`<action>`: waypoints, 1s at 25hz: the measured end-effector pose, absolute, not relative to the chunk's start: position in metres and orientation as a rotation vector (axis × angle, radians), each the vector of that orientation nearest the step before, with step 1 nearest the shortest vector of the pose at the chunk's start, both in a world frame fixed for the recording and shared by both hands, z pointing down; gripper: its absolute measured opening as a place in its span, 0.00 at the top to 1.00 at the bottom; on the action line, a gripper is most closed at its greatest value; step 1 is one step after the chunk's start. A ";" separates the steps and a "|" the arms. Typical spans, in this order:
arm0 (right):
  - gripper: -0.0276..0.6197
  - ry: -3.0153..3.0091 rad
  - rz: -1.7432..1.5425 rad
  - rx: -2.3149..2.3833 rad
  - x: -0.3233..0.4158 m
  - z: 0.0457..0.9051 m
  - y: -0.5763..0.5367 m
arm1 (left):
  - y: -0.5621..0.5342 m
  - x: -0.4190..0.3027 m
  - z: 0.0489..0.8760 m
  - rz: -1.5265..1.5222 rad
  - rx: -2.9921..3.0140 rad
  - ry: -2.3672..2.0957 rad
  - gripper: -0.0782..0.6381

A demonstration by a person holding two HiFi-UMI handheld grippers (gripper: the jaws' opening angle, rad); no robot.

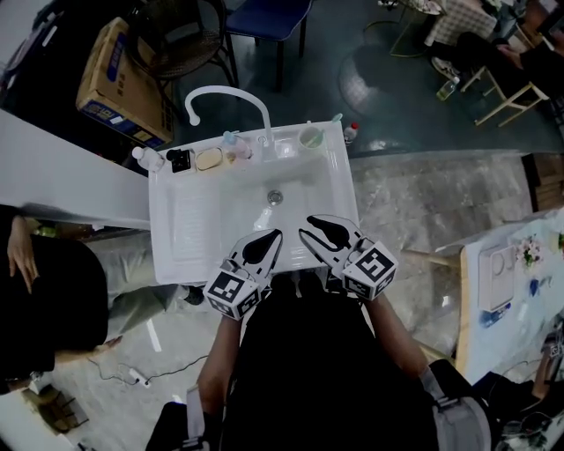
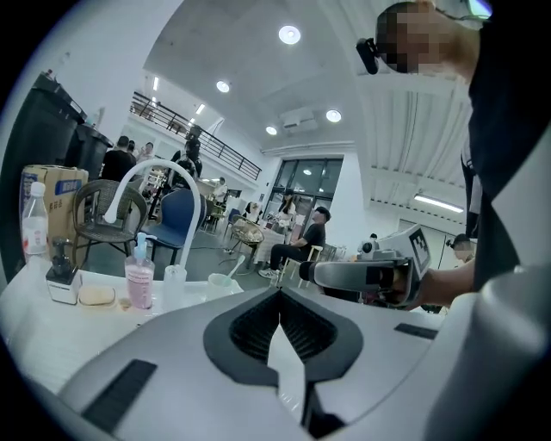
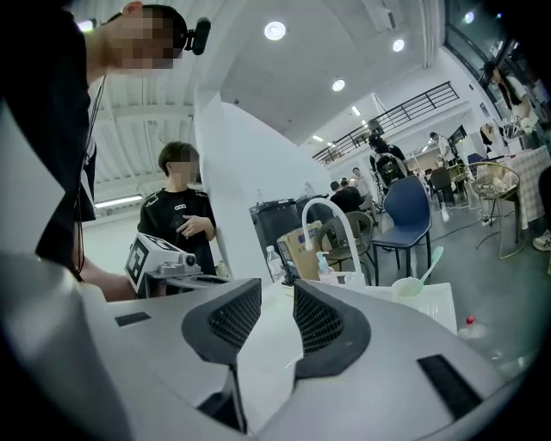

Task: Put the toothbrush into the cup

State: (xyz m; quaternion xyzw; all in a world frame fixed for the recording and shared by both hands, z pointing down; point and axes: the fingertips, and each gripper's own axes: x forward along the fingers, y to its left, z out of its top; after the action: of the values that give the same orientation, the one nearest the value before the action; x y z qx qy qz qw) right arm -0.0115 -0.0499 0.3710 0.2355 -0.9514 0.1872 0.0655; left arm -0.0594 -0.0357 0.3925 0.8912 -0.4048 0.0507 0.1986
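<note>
A pale green cup (image 1: 310, 137) stands on the back right corner of the white sink (image 1: 340, 181). A light toothbrush (image 1: 334, 119) stands in it, its head sticking up; I see the cup (image 3: 406, 288) and toothbrush (image 3: 430, 262) in the right gripper view too. Both grippers hover over the sink's front edge, well short of the cup. My left gripper (image 1: 271, 236) has its tips touching with nothing between them (image 2: 277, 295). A clear gap shows between the jaws of my right gripper (image 1: 315, 225), which holds nothing (image 3: 277, 284).
A white arched faucet (image 1: 225, 92) rises at the back of the sink. Along the ledge sit a clear bottle (image 1: 145, 158), a soap bar (image 1: 209, 158) and a pink pump bottle (image 2: 139, 280). A cardboard box (image 1: 115, 75) and a blue chair (image 1: 264, 18) stand behind; a person (image 1: 44, 291) stands at the left.
</note>
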 end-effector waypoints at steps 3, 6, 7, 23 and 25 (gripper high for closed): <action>0.83 -2.871 0.567 0.669 -0.015 0.373 -0.036 | -0.031 -0.054 0.390 0.142 2.496 -1.128 0.87; 0.89 -2.870 0.548 0.645 -0.018 0.374 -0.026 | -0.028 -0.051 0.389 0.148 2.507 -1.125 0.87; 0.91 -2.870 0.546 0.633 -0.019 0.375 -0.023 | -0.028 -0.050 0.388 0.147 2.510 -1.124 0.87; 0.93 -2.935 0.547 0.560 0.004 0.372 -0.013 | 0.002 -0.040 0.382 0.161 2.472 -1.248 0.88; 0.93 -2.935 0.527 0.561 0.006 0.374 -0.001 | 0.016 -0.041 0.380 0.136 2.467 -1.256 0.87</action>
State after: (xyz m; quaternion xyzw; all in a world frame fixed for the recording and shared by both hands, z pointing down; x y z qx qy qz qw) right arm 0.0060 -0.0013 0.3736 0.1847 -0.9659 0.1735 0.0536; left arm -0.0405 0.0165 0.3804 0.8748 -0.4455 0.0481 0.1841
